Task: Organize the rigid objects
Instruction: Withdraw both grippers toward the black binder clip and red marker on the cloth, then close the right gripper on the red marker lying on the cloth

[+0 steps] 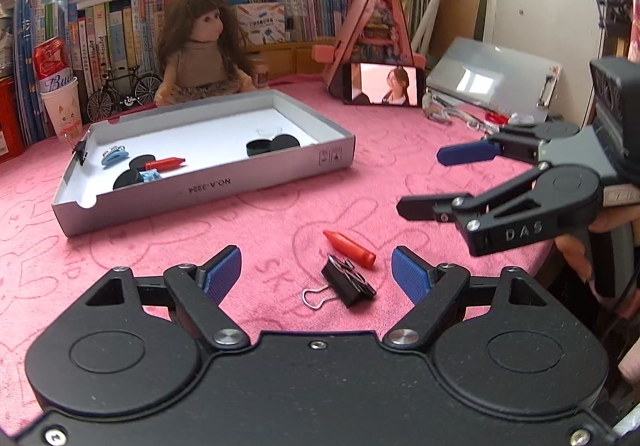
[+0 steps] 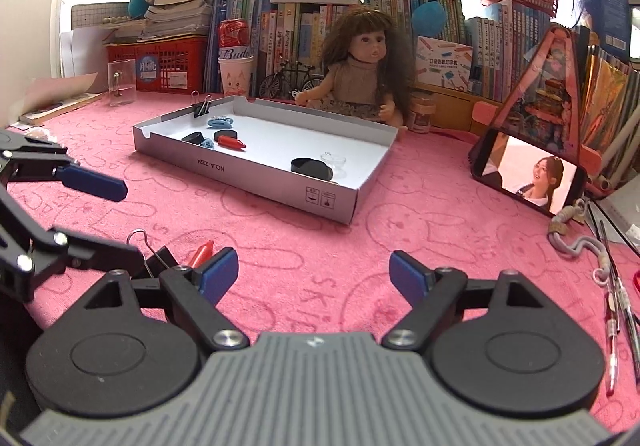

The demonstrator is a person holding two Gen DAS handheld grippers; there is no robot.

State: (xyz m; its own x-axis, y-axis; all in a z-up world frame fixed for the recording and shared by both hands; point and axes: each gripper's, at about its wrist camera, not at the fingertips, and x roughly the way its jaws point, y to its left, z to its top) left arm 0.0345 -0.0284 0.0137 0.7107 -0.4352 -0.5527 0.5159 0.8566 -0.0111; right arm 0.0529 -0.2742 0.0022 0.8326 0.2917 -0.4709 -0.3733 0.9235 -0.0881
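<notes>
A black binder clip and an orange-red crayon lie side by side on the pink cloth. My left gripper is open, its blue pads standing wide to either side of them without touching. My right gripper comes in from the right, open and holding nothing. In the right wrist view the right gripper is over bare cloth, the left gripper is at the left edge, and the clip and crayon peek out behind a finger. The shallow grey box holds another crayon, black discs and blue clips.
A doll sits behind the box. A phone leans on a pink stand at the right, with pens and a cord nearby. Books, a cup and a red crate line the back.
</notes>
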